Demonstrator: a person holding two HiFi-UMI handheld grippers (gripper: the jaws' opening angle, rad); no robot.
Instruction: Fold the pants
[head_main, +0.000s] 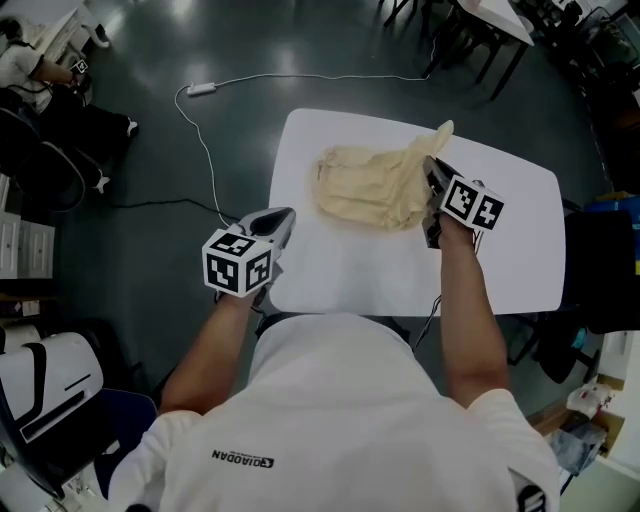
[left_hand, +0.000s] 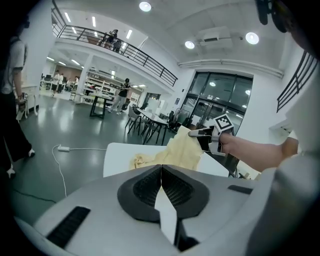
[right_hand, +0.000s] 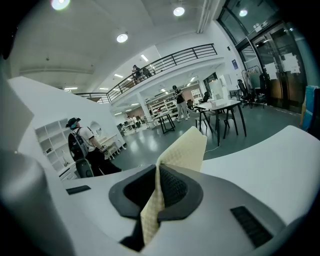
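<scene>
Head view: cream pants lie heaped on the white table. The right gripper pinches a raised edge on their right side, likely to draw the cloth out flat. The left gripper hangs at the table's near-left corner, clear of the cloth.
Left gripper view: the jaws are pressed together on nothing, with the pants ahead.
Right gripper view: the jaws are clamped on a waffle-textured flap of the pants, which stands upright between them.

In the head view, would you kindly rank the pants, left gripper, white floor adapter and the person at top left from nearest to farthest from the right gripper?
1. pants, pinched in the right gripper itself.
2. left gripper, at the table's left edge.
3. white adapter, on the floor, upper left.
4. person, far upper-left corner.
</scene>
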